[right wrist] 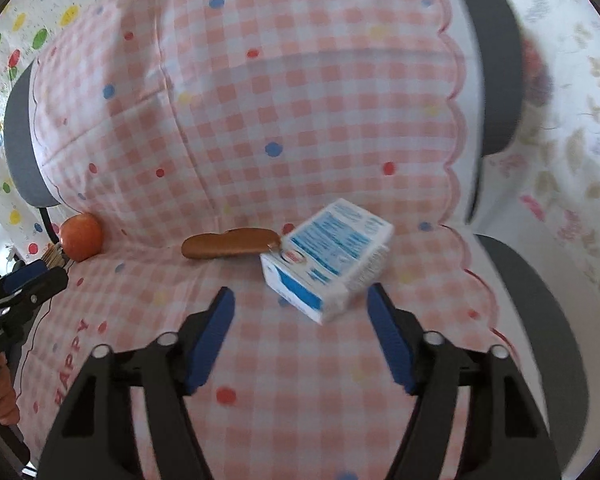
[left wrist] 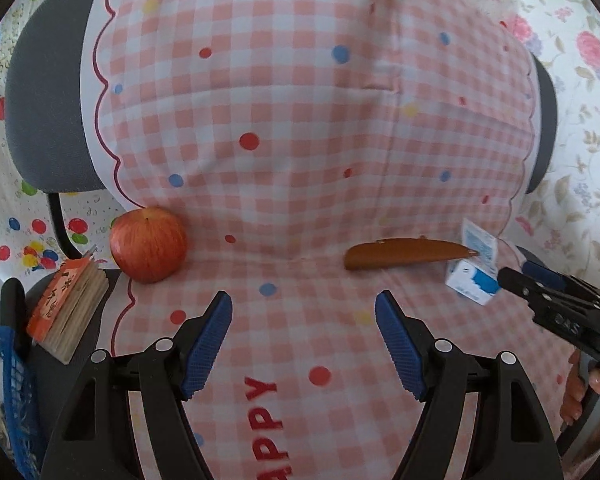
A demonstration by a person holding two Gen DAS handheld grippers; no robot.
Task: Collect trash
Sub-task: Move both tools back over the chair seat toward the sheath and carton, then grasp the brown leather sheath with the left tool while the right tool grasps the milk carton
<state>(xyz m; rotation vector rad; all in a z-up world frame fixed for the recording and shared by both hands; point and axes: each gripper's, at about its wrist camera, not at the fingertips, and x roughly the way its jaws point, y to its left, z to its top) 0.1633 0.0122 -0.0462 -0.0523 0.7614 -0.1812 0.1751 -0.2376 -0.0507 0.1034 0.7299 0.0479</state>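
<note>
On a chair draped in a pink gingham cloth [left wrist: 300, 120], your candidates lie in a row. At far left a blue basket [left wrist: 4, 364] shows at the frame's edge, then a small book [left wrist: 66, 312] hanging over the seat's rim and a red apple [left wrist: 149, 245] beside it; neither reads as trash, so a careless sweep there could knock the book off. Your left gripper [left wrist: 304, 344] hovers with fingers spread and nothing between them. Further right lies a brown, blade-shaped piece [left wrist: 408, 258], its tip touching the blue-and-white carton [right wrist: 328, 258]. Your right gripper [right wrist: 300, 340] has fingers spread either side of the carton's near corner, not pinching it. The carton sits skewed to the fingers, so closing now could catch only a corner and twist it away, nudging the brown piece. The cloth may bunch under low fingertips.
</note>
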